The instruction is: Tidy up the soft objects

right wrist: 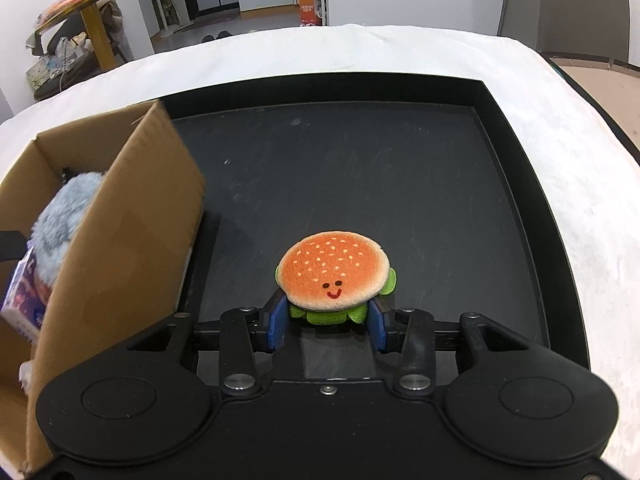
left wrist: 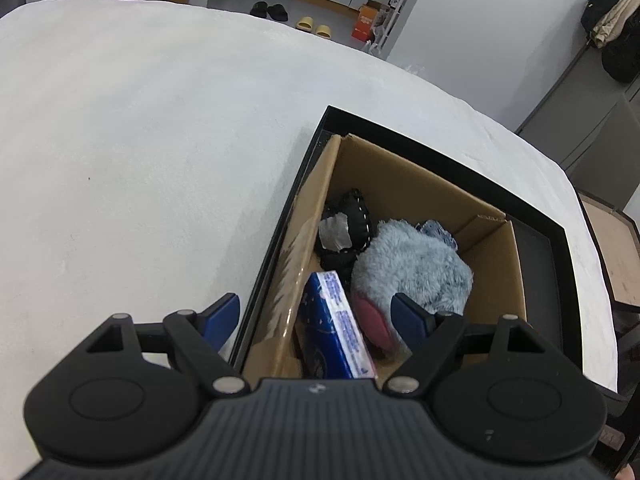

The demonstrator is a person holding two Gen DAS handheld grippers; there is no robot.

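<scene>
A plush hamburger (right wrist: 333,272) with a smiling face hangs low over the black tray (right wrist: 360,180). My right gripper (right wrist: 329,322) is shut on its green lettuce layer, one blue pad on each side. Left of it stands an open cardboard box (right wrist: 120,240) inside the tray. The box (left wrist: 400,184) holds a fluffy grey-blue plush (left wrist: 412,264), a black stitched soft item (left wrist: 352,220) and a blue tissue pack (left wrist: 336,320). My left gripper (left wrist: 316,316) is open above the box's near left wall, with one finger outside it and one over the plush. It holds nothing.
The tray's rim (left wrist: 400,128) lies on a table with a white cloth (left wrist: 140,160). Its right half is bare black floor. Slippers (left wrist: 314,28) and an orange carton (left wrist: 366,24) lie on the floor beyond. A wooden stool (left wrist: 616,256) stands past the table's right edge.
</scene>
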